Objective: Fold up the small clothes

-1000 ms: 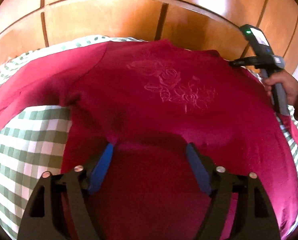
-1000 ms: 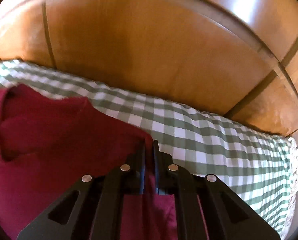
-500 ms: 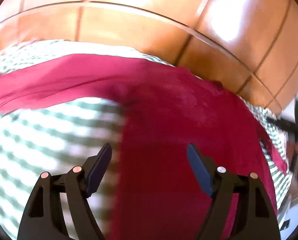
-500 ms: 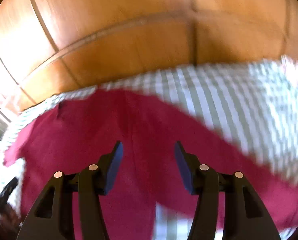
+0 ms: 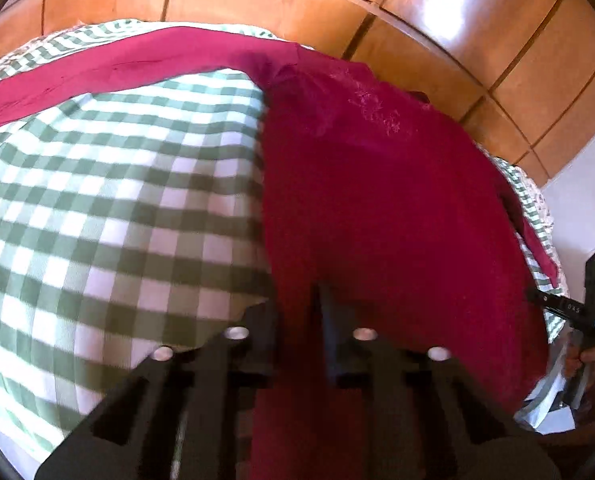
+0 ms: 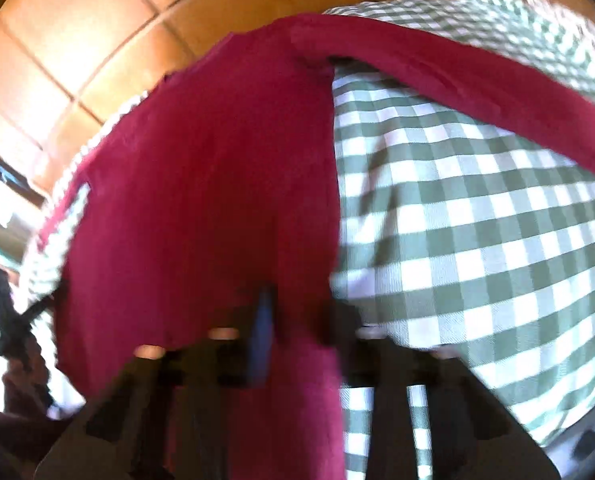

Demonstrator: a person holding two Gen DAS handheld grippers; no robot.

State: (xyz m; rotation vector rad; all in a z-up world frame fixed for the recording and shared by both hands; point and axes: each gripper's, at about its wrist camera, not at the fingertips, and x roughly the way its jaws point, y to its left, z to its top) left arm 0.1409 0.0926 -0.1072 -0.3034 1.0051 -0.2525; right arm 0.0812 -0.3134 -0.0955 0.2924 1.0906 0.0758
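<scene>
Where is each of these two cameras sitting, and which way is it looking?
Left wrist view: sits on the left gripper, looking down along its fingers at the red top and checked cloth; its jaws have just closed on the top's hem. The person's other hand shows far right.
Right wrist view: sits on the right gripper, looking down at the same top from its other side; jaws just closed on fabric, blurred.
Both share the top, the checked cloth and the wooden panels.

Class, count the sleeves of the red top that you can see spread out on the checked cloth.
2. One sleeve stretches left from the red top in the left wrist view; the other sleeve stretches right in the right wrist view. Both lie on the checked cloth.
</scene>
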